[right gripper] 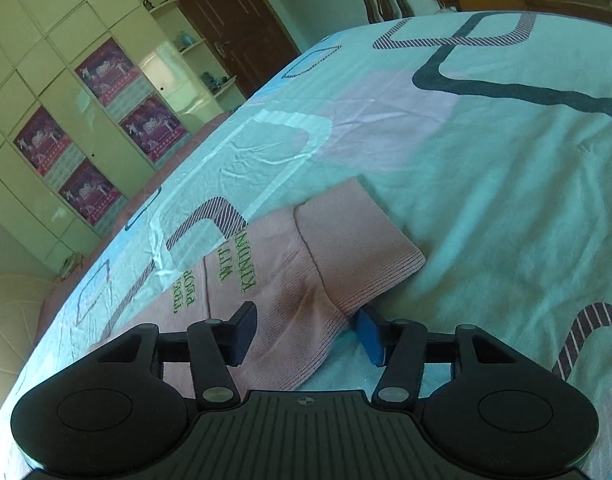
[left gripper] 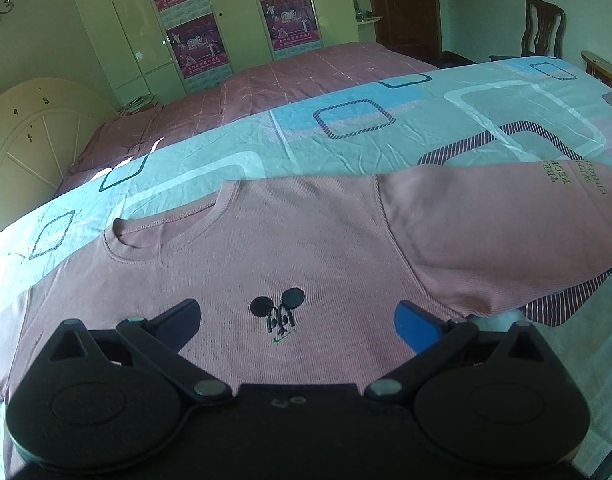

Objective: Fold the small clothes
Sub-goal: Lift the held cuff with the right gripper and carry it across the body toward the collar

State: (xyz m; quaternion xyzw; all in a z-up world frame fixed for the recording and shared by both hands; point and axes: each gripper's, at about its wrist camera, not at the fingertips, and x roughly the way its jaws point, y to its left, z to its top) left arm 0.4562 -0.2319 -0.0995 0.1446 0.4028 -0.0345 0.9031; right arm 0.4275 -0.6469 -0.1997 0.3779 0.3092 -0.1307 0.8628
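Observation:
A small pink sweatshirt (left gripper: 290, 248) lies flat, front up, on the patterned bedsheet (left gripper: 386, 136). It has a round neckline and a small black mouse-ear logo (left gripper: 280, 312) on the chest. Its sleeve with green lettering (left gripper: 506, 220) extends to the right. My left gripper (left gripper: 298, 324) is open, hovering over the chest with the logo between its fingers. In the right wrist view the sleeve (right gripper: 290, 276) and its ribbed cuff (right gripper: 358, 240) lie on the sheet. My right gripper (right gripper: 304, 334) is open, its jaws on either side of the sleeve near the cuff.
The sheet (right gripper: 486, 160) covers a bed with a pink cover (left gripper: 290, 84) behind. A cream headboard (left gripper: 30, 140) stands at left. Wardrobes with posters (left gripper: 198, 40), a dark door (right gripper: 226, 24) and a wooden chair (left gripper: 542, 28) line the far side.

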